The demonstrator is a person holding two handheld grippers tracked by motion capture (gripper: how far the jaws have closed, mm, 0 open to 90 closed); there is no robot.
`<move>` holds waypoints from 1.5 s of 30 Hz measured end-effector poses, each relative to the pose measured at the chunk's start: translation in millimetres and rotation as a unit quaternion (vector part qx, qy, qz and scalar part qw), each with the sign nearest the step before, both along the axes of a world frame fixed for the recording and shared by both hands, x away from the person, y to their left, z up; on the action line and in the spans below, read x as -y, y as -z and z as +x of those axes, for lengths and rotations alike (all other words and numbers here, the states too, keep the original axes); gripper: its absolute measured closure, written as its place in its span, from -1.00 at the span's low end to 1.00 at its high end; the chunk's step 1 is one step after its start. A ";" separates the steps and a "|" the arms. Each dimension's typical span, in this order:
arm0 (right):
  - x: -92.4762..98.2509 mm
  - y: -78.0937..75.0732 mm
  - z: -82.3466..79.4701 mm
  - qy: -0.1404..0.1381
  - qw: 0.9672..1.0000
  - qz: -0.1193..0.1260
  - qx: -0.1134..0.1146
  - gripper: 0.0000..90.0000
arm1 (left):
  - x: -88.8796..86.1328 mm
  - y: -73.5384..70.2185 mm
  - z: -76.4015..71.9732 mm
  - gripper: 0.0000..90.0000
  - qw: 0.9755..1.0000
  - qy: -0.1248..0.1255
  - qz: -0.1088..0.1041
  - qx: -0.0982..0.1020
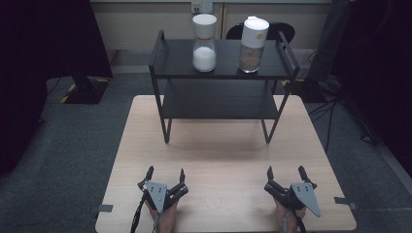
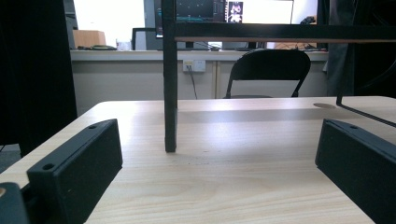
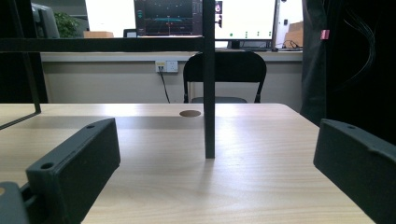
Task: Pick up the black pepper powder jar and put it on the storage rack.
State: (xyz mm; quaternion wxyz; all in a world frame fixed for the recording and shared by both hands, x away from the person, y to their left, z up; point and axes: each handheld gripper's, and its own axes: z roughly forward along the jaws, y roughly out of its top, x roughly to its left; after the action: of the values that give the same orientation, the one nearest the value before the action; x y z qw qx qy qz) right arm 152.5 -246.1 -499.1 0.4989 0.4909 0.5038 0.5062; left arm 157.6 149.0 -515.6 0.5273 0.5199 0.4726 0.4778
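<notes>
A black two-tier shelf rack (image 1: 221, 65) stands at the far half of the light wooden table (image 1: 223, 155). On its top tier sit two clear jars with white lids: one holding white grains (image 1: 204, 42) and one holding brown grains (image 1: 253, 44). My left gripper (image 1: 166, 173) rests near the table's front edge, open, with nothing between its jaws. My right gripper (image 1: 286, 172) rests at the front right, also open and empty. The left gripper view looks at the rack's front left leg (image 2: 170, 93); the right gripper view looks at the front right leg (image 3: 209, 88).
A black folding chair (image 3: 225, 74) stands behind the table by a wall with a power socket (image 2: 194, 65). Dark stands and cables (image 1: 335, 97) lie on the grey carpet at both sides. Bare tabletop lies between the grippers and the rack.
</notes>
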 end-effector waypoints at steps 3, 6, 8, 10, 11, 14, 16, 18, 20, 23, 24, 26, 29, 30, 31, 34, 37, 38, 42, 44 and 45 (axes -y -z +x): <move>-0.4 1.6 -0.2 -0.002 1.000 0.001 -0.003 -1.00 | 0.0 0.0 0.0 -1.00 1.000 0.000 0.000 0.000; -1.5 2.9 0.0 -0.001 1.000 -0.003 -0.005 -1.00 | 1.0 -0.1 0.0 -1.00 1.000 -0.003 0.000 0.000; -3.5 4.1 0.0 0.002 1.000 -0.006 -0.004 -1.00 | 1.7 -0.1 0.1 -1.00 1.000 -0.005 -0.001 0.000; -4.3 4.2 0.3 0.004 1.000 -0.007 -0.006 -1.00 | 3.1 -0.1 0.2 -1.00 1.000 -0.010 -0.001 0.000; -4.6 3.9 0.4 0.005 1.000 -0.009 -0.008 -1.00 | 3.3 -0.1 0.3 -1.00 1.000 -0.011 -0.001 0.000; -5.6 5.8 0.1 0.007 1.000 -0.007 -0.006 -1.00 | 2.4 0.5 0.2 -1.00 1.000 -0.011 -0.006 0.001; -4.1 5.2 0.0 0.001 1.000 -0.006 -0.010 -1.00 | 2.0 1.4 -0.3 -1.00 1.000 -0.012 -0.008 0.004; -7.2 4.0 -0.3 0.007 1.000 -0.014 -0.017 -1.00 | 2.5 2.0 -0.7 -0.99 1.000 -0.013 -0.008 0.006; -9.6 6.3 -1.8 0.012 1.000 -0.020 -0.012 -1.00 | 3.5 2.1 -0.8 -0.99 1.000 -0.015 -0.006 0.006; -12.0 5.8 -2.6 0.018 0.999 -0.033 -0.015 -0.99 | 4.8 0.6 0.0 -0.99 1.000 -0.017 -0.002 0.002; -12.0 5.2 -2.8 0.018 0.999 -0.033 -0.018 -0.99 | 5.1 0.1 0.2 -0.99 1.000 -0.017 0.000 0.001; -12.6 4.8 -4.2 0.021 0.999 -0.028 -0.019 -0.97 | 5.7 0.3 0.0 -0.99 1.000 -0.019 0.000 0.001; -13.0 3.8 -6.9 0.024 0.999 -0.025 -0.019 -0.95 | 5.4 0.5 -0.9 -0.98 1.000 -0.019 -0.001 0.002; -12.3 4.6 -7.5 0.022 0.999 -0.022 -0.016 -0.96 | 5.4 0.4 -0.8 -0.98 1.000 -0.020 -0.002 0.001; -11.4 4.6 -7.5 0.020 0.999 -0.019 -0.017 -0.97 | 5.5 0.3 -0.8 -0.98 1.000 -0.020 -0.002 0.001; -9.8 5.1 -6.2 0.016 1.000 -0.007 -0.022 -1.00 | 5.3 0.5 -0.9 -0.97 1.000 -0.020 -0.002 0.002; -9.5 4.8 -6.7 0.017 1.000 0.005 -0.025 -1.00 | 6.3 -0.1 -0.6 -0.97 1.000 -0.021 0.000 0.000; -7.5 5.4 -7.3 0.014 1.000 0.012 -0.025 -1.00 | 6.2 0.1 -0.6 -0.97 1.000 -0.021 -0.001 0.000; -9.6 10.0 -8.8 0.020 1.000 0.012 -0.013 -1.00 | 5.2 0.4 0.0 -1.00 1.000 -0.018 -0.002 0.001; -11.6 12.4 -9.1 0.021 1.000 0.001 -0.006 -1.00 | 5.5 0.2 0.0 -1.00 1.000 -0.019 0.000 0.000; -12.7 13.3 -9.4 0.020 1.000 -0.005 -0.004 -1.00 | 5.5 0.3 0.0 -1.00 1.000 -0.019 -0.001 0.001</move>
State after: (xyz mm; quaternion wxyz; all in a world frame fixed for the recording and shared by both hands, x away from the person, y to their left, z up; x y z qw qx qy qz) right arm 143.2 -233.5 -512.3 0.5095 0.5004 0.4986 0.4913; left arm 157.6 143.5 -515.9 0.5187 0.5101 0.4826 0.4878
